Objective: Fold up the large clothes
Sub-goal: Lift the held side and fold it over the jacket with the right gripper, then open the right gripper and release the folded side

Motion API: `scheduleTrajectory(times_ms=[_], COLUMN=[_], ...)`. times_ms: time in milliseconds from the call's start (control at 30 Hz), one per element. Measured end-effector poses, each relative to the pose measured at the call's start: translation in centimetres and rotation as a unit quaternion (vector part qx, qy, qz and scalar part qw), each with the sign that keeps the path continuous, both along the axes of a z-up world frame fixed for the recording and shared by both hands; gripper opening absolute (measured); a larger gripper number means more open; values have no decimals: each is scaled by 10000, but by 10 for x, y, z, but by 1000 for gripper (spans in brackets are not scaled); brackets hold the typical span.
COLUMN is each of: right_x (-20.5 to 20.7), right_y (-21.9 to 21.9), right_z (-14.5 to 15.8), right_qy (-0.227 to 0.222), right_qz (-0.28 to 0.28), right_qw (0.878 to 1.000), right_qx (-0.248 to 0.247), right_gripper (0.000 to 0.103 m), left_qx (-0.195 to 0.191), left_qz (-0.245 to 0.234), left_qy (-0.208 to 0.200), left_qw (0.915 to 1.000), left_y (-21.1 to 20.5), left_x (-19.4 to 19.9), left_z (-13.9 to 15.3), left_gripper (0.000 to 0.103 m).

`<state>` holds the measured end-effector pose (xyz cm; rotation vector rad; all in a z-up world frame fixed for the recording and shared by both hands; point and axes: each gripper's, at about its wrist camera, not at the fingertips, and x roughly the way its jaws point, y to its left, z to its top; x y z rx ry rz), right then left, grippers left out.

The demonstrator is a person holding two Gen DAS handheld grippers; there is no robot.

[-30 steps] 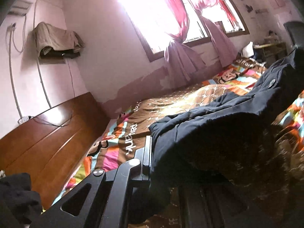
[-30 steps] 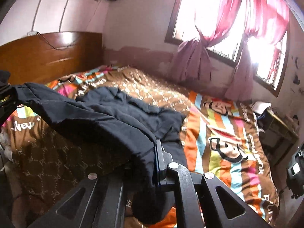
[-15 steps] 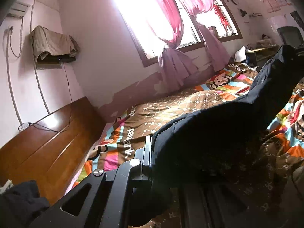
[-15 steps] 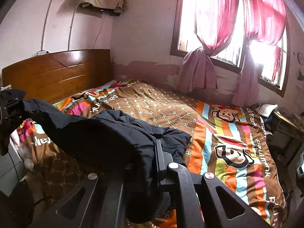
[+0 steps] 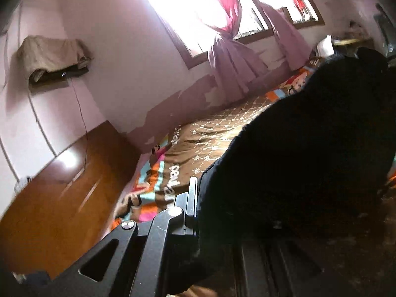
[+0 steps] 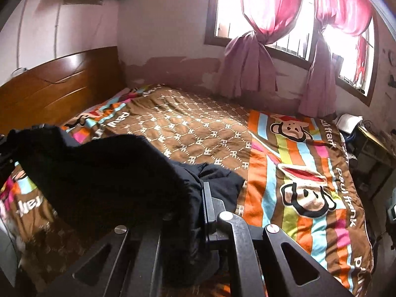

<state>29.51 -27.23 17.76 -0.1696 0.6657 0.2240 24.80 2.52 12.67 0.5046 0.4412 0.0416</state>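
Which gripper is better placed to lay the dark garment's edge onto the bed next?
Probably the right gripper: shut on the dark garment, open bedspread ahead. The left gripper's view is mostly blocked.

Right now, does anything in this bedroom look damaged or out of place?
Yes. Paint is peeling off the wall below the window, leaving bare brownish patches. A tan cloth is draped over a wall-mounted unit.

Monkey-print bedspread point(image 6: 309, 173), wooden headboard point(image 6: 61, 84), pink knotted curtains point(image 6: 250, 49) (window bright behind), cloth-draped wall shelf point(image 5: 54, 57).
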Motion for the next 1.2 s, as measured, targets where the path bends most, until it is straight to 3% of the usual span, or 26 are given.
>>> scheduleTrajectory(times_ms=[300, 500, 567, 767, 867, 933, 1000, 1033, 1067, 1133, 1200], right_x=[120, 173, 184, 214, 218, 218, 215, 213, 210, 204, 194], right_y=[0, -1, -2, 1, -1, -2, -3, -3, -3, 0, 4], right_z=[-62, -109, -121, -150, -152, -148, -144, -142, -139, -134, -124], right_qy=[283, 522, 601, 861, 838, 703, 565, 498, 429, 281, 24], right_qz=[-295, -542, -560, -551, -574, -492, -477, -436, -417, -390, -310], right_qw=[9992, 9971, 9966, 9947, 9947, 9957, 9960, 9957, 9953, 9952, 9959], right_qx=[-48, -59, -65, -72, 152, 339, 500, 644, 756, 851, 852], right_gripper=[7, 7, 7, 11, 15, 25, 50, 57, 68, 75, 83], left_qx=[342, 261, 111, -639, -639, -580, -532, -511, -473, -385, -315], left_qz=[175, 336, 455, 385, 216, 94, 0, -30, -66, -170, -372], left_qy=[531, 650, 858, 1512, 1507, 1540, 1566, 1524, 1418, 1026, 746], left_qw=[9978, 9970, 9952, 9857, 9863, 9863, 9862, 9870, 9887, 9938, 9960], left_y=[-4, 2, 7, 31, 34, 33, 29, 23, 15, 10, 4], left_x=[141, 202, 223, 257, 262, 259, 253, 248, 239, 224, 210], left_z=[-54, -106, -123, -147, -143, -138, -134, -131, -127, -114, -101], left_gripper=[6, 6, 6, 7, 8, 11, 22, 41, 67, 90, 94])
